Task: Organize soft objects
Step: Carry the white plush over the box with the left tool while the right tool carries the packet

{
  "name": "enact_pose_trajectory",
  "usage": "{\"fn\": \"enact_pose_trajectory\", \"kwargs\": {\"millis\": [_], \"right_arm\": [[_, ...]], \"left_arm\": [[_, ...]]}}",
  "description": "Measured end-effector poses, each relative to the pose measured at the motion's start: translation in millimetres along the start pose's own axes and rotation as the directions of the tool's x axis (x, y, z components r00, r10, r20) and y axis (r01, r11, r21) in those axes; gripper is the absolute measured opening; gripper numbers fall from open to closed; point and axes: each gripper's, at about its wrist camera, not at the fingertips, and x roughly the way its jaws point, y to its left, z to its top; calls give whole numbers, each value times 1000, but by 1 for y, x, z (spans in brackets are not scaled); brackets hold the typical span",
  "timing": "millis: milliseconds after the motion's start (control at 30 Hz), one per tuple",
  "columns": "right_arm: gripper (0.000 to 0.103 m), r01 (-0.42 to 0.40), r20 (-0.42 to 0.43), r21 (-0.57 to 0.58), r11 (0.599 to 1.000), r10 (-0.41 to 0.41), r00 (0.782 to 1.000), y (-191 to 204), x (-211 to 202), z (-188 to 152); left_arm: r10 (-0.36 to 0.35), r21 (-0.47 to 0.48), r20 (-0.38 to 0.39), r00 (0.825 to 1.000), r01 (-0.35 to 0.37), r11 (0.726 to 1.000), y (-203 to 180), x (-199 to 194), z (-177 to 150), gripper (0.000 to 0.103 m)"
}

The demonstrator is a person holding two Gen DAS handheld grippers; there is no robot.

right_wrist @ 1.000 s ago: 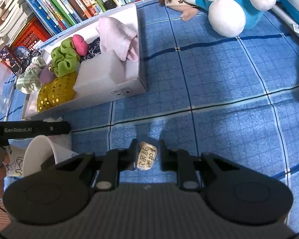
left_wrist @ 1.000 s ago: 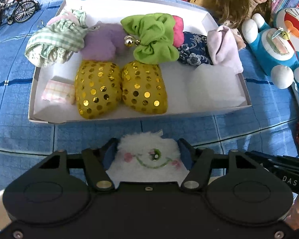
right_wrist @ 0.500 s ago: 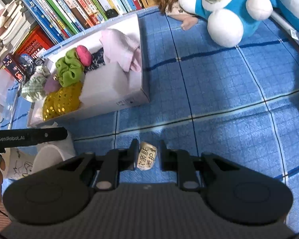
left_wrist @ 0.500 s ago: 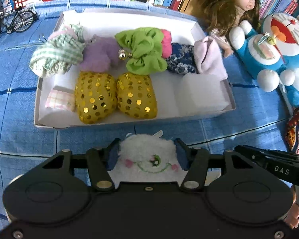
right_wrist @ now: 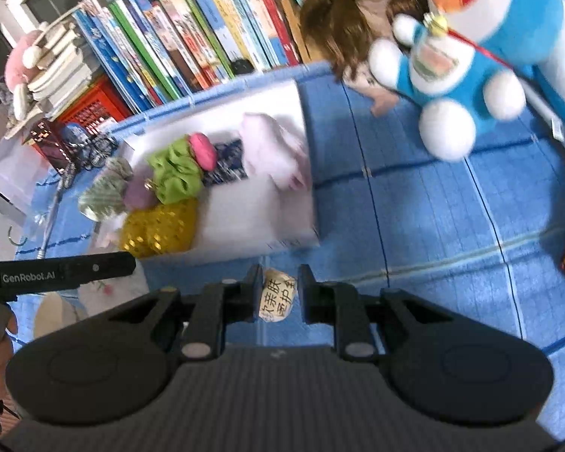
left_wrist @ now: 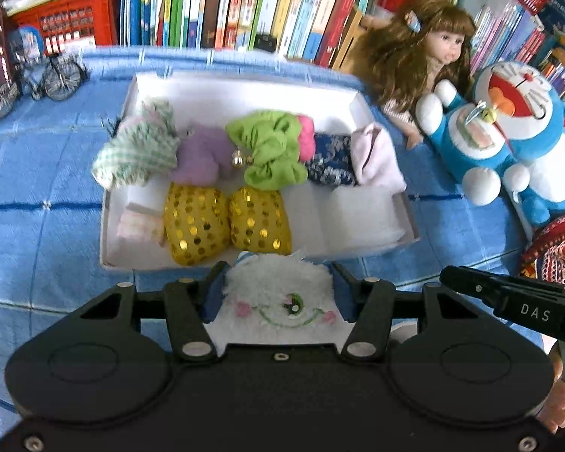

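Observation:
My left gripper [left_wrist: 278, 290] is shut on a white fluffy plush [left_wrist: 278, 293] with a stitched green eye and smile, held just in front of the white box's [left_wrist: 408, 207] near wall. The box holds green checked cloth [left_wrist: 139, 150], a purple plush [left_wrist: 199, 156], a green bow [left_wrist: 273, 154], two gold sequin pouches [left_wrist: 196, 222], a blue patterned pouch [left_wrist: 329, 162] and pink cloth [left_wrist: 374, 154]. My right gripper [right_wrist: 280, 293] is shut on a small cream packet [right_wrist: 277, 295] with printed characters, above the blue mat near the box's [right_wrist: 305, 120] right corner.
A doll [left_wrist: 422, 52] and a blue Doraemon plush [left_wrist: 508, 128] sit right of the box. Books [left_wrist: 245, 0] line the back. A model bicycle [left_wrist: 56, 75] and red crate [left_wrist: 64, 30] stand back left. A red patterned item [left_wrist: 557, 248] lies at the right.
Both grippers have risen and tilted up, each still holding its object. The box looks smaller and farther, and the bookshelf has come into view.

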Motion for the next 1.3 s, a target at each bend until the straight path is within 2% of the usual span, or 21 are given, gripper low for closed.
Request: {"fn": "enact_pose_trajectory", "kwargs": {"millis": [367, 800, 1000, 1300], "right_arm": [[24, -21, 68, -36, 999, 24, 997, 35, -12, 23], [24, -18, 80, -40, 999, 22, 997, 60, 4, 46], [24, -15, 46, -57, 998, 17, 999, 76, 28, 52], [24, 34, -22, -98, 995, -36, 999, 99, 70, 55]], "left_arm": [[31, 59, 141, 989, -39, 998, -6, -34, 8, 54], [46, -10, 242, 969, -46, 999, 26, -43, 38, 55], [71, -23, 240, 968, -67, 997, 38, -31, 52, 55], [83, -34, 205, 975, -78, 996, 50, -1, 73, 55]]}}
